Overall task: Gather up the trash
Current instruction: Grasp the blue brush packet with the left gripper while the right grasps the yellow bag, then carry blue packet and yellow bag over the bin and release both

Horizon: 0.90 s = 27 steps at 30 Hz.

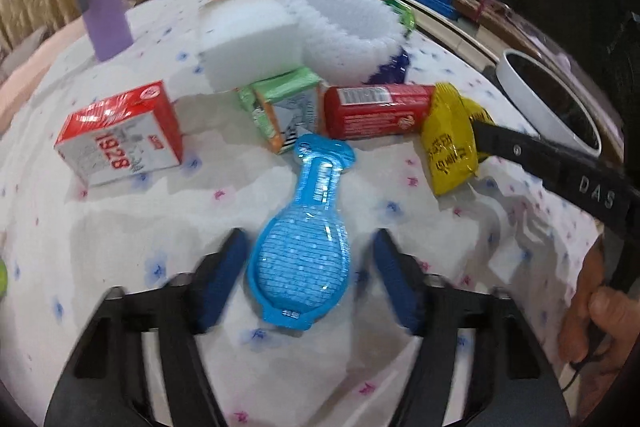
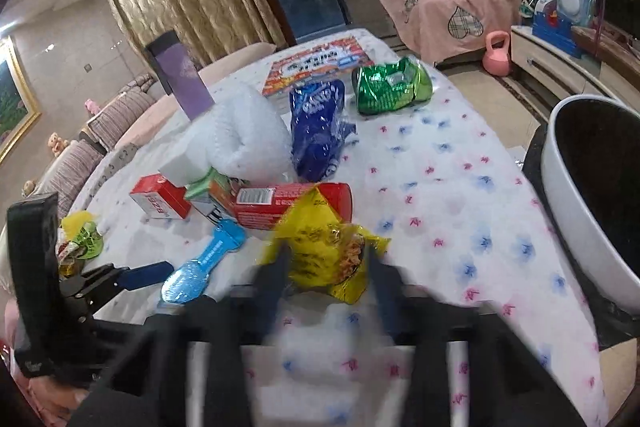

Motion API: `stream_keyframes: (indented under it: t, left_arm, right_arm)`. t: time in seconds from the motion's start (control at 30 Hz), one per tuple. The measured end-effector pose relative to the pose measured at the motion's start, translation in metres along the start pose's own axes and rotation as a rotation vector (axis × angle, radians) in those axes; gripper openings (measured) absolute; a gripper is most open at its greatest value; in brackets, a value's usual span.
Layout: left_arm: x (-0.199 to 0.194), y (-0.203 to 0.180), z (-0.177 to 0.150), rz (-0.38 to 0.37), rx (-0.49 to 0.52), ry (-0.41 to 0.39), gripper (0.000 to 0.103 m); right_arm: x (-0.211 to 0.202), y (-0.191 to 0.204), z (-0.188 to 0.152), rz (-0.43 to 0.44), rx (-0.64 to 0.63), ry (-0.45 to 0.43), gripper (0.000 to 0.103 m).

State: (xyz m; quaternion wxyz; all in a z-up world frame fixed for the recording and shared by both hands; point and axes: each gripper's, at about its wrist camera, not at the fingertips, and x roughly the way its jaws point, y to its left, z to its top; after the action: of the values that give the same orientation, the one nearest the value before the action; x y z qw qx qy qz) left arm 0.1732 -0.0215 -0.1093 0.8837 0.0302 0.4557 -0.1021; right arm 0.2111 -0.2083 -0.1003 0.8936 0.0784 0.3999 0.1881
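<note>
Left wrist view: the left gripper [image 1: 308, 273] stood with its jaws spread wide on either side of a bright blue, bottle-shaped plastic blister pack [image 1: 303, 247] lying low at frame centre on the white floral tablecloth [image 1: 120, 247]. Right wrist view: the right gripper [image 2: 326, 273] had its jaws on both sides of a crumpled yellow foil snack wrapper [image 2: 324, 247] at lower centre; motion blur hid whether they pinched it. A white round bin [image 2: 560, 195] occupied the right edge.
</note>
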Motion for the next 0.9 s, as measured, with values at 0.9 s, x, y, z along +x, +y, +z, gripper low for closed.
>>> stream_keyframes:
  t: [0.9]
  left_arm:
    - [-0.033,-0.058,0.027,-0.257,0.016,-0.078,0.045]
  right_arm:
    - [-0.092,-0.059,-0.006,-0.034,0.096,-0.136,0.005]
